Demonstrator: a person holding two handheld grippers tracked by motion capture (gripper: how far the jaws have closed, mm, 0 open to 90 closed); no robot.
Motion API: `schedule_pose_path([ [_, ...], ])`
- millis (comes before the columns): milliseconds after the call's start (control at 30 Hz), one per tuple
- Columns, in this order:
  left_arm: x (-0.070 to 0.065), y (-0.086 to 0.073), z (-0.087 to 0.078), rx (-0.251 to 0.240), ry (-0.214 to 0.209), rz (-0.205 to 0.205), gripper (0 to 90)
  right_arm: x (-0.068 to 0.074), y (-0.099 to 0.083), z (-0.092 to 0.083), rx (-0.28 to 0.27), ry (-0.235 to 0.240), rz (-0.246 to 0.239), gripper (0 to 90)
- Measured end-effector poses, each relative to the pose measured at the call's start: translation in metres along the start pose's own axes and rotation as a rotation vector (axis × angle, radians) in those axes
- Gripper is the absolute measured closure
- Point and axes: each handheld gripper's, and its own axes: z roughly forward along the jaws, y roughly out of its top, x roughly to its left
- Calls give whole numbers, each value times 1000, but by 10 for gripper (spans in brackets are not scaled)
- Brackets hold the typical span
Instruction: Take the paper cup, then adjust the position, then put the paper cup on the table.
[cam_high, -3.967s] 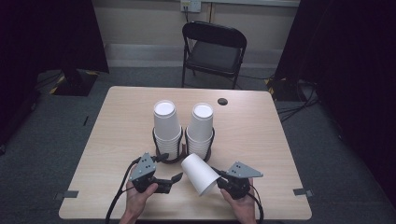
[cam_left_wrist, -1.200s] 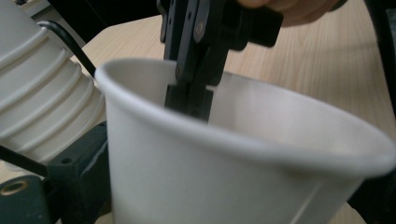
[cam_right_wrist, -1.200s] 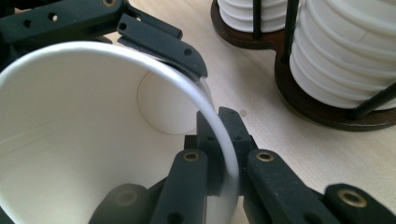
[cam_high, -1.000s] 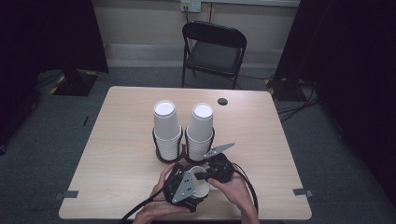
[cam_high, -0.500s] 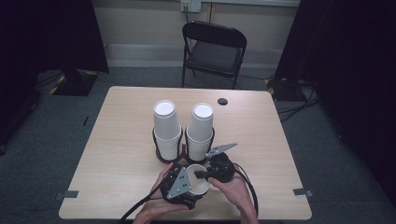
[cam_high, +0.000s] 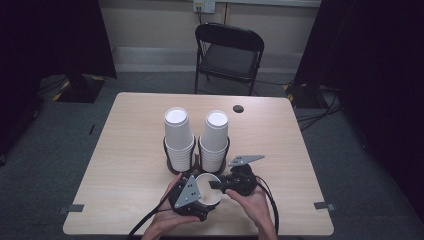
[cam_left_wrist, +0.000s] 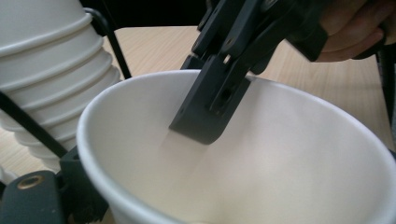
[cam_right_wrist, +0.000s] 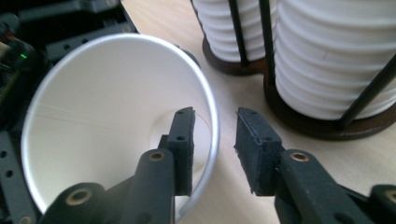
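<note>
folding chair, black curtains, wall outlet

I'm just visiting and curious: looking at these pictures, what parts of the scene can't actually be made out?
- Left gripper: in the high view its grey plate and the cup cover its jaws.
- Cup's bottom: cut off by the left gripper view's lower edge.
- Small dark disc on the table: too small to identify in the high view.
- Cup stacks: tops cut off in the right gripper view.

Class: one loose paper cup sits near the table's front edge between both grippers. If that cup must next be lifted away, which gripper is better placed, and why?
Probably the left gripper: it appears to cradle the paper cup from outside. The right gripper is open, one jaw inside the rim, one outside, gripping nothing yet.
</note>
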Motion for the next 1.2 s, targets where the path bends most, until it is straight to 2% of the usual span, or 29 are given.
schedule_pose_path([
  [133,4,-3,-1,-21,7,-40,95,0,-1,-1,-50,-12,-2,596],
  [400,9,-9,-9,-32,25,-73,95,1,-6,-8,-156,-31,-4,545],
  [533,13,-11,-12,-30,36,-91,94,-2,-9,-16,-229,-45,5,504],
  [633,17,-13,-16,-55,39,-129,94,-6,-13,-21,-273,-75,1,485],
  [667,17,-14,-16,-60,43,-135,94,-7,-15,-26,-297,-70,4,478],
  [800,21,-14,-19,-72,59,-150,94,-10,-20,-30,-325,-101,5,453],
  [900,25,-17,-25,-99,77,-190,94,-13,-26,-31,-347,-133,8,425],
  [1100,34,-23,-35,-98,107,-213,94,-18,-37,-32,-368,-186,15,397],
  [1200,40,-27,-41,-101,108,-236,94,-22,-43,-32,-391,-217,23,387],
])
